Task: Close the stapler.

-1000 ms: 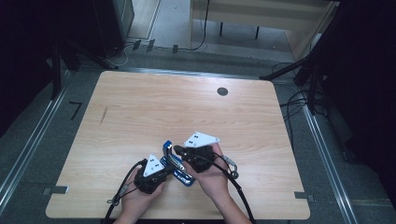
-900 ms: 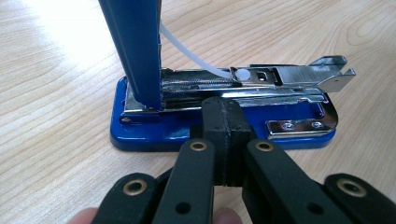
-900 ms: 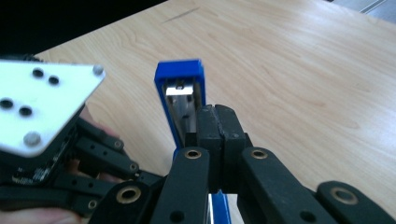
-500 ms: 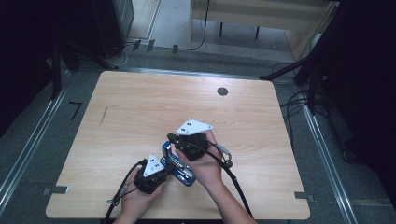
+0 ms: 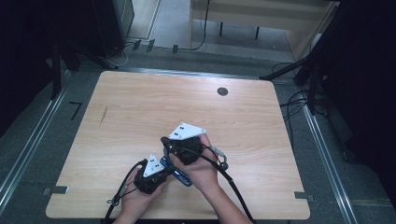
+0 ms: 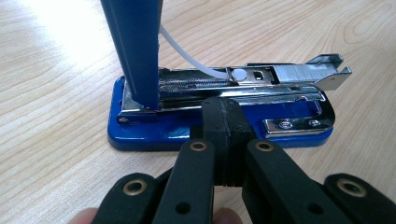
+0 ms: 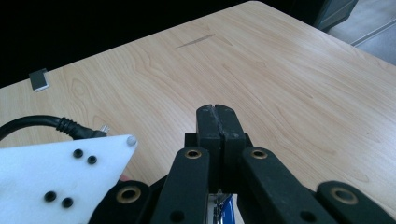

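Stapler [image 6: 219, 116] sits flipped open on our table [image 5: 140, 107], left gripper [image 6: 223, 112] pressed shut against its base, right gripper [image 7: 218, 122] shut too, holding nothing.

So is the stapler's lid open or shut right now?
Open. The blue lid stands nearly upright off the stapler, baring the staple channel with its staples.

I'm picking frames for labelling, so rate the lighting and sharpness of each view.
High view: table evenly lit, surroundings nearly black, hands soft. Left gripper view: stapler sharp, glare washes out the wood at top left. Right gripper view: wood clear, background black, nearby white plate slightly soft.
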Available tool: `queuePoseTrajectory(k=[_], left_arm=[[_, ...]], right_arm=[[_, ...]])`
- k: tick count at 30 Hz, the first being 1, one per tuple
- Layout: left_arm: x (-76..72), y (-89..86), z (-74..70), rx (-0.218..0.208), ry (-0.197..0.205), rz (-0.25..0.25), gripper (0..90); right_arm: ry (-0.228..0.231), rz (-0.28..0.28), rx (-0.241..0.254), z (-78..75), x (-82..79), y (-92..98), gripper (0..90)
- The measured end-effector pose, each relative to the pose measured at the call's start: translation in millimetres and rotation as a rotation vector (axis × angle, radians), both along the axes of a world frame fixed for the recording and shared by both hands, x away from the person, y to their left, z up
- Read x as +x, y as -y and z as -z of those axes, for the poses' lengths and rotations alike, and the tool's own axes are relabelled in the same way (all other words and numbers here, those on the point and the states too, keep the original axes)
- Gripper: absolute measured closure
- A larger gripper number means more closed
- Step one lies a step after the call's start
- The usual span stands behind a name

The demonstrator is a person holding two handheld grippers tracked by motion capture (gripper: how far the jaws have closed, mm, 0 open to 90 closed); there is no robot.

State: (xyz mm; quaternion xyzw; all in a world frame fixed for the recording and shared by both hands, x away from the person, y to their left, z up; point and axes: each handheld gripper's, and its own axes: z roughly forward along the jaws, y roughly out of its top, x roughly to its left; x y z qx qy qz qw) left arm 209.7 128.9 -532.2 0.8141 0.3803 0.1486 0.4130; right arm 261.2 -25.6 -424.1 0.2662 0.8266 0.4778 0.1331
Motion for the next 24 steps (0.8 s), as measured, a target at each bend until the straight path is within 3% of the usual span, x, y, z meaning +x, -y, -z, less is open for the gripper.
queuePoseTrajectory(k=[11, 24], left_arm=[[-0.3, 0.3, 0.1, -0.003, -0.001, -0.002, 90.0], [0.1, -3.1, -0.2, -0.012, -0.018, 0.005, 90.0]], right_arm=[[-0.014, 0.007, 0.007, 10.1, -11.6, 19.1, 90.0], [-0.058, 0.034, 0.000, 37.0, -29.3, 51.7, 90.0]])
